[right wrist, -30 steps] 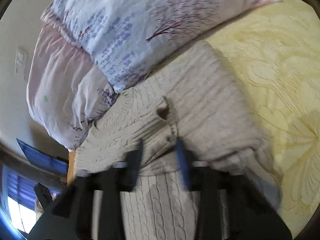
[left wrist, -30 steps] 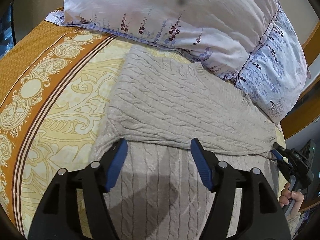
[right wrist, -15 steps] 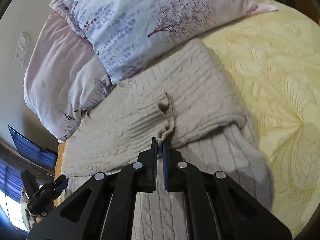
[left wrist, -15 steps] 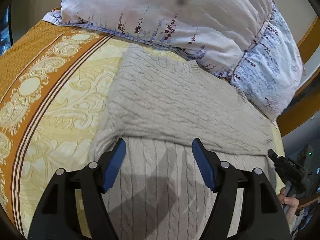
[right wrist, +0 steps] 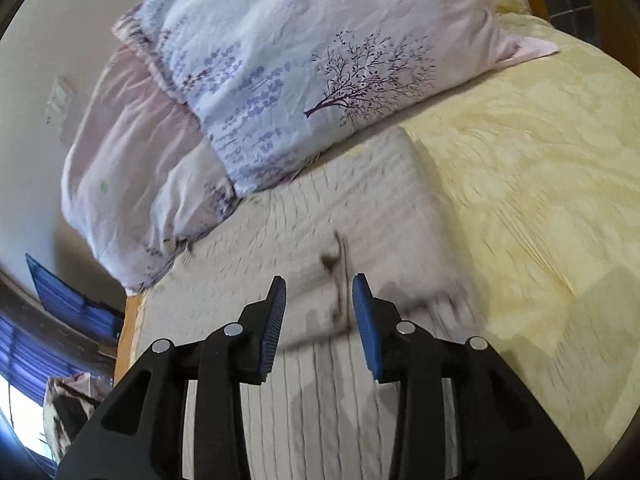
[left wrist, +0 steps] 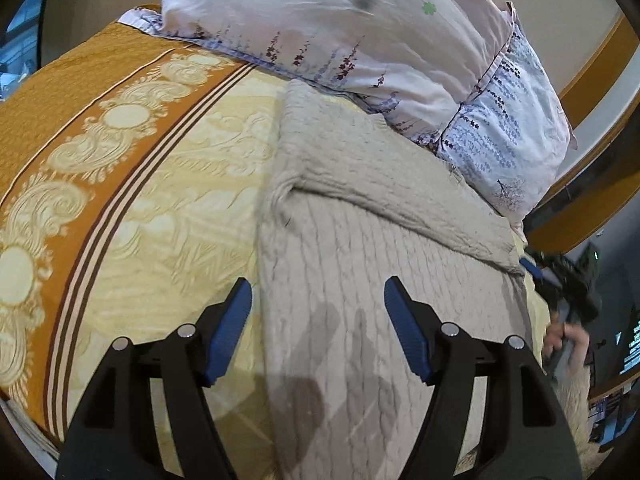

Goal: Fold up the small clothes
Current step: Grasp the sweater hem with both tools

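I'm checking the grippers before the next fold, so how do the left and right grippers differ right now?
The left gripper is spread wide, its fingers straddling the sweater's left edge, one over the bedspread. The right gripper is open more narrowly, both fingers over the sweater near the folded sleeves. Both are open, hold nothing, and have blue pads.

Bed (left wrist: 168, 216) with sweater (left wrist: 360, 280), pillows (left wrist: 360, 28)
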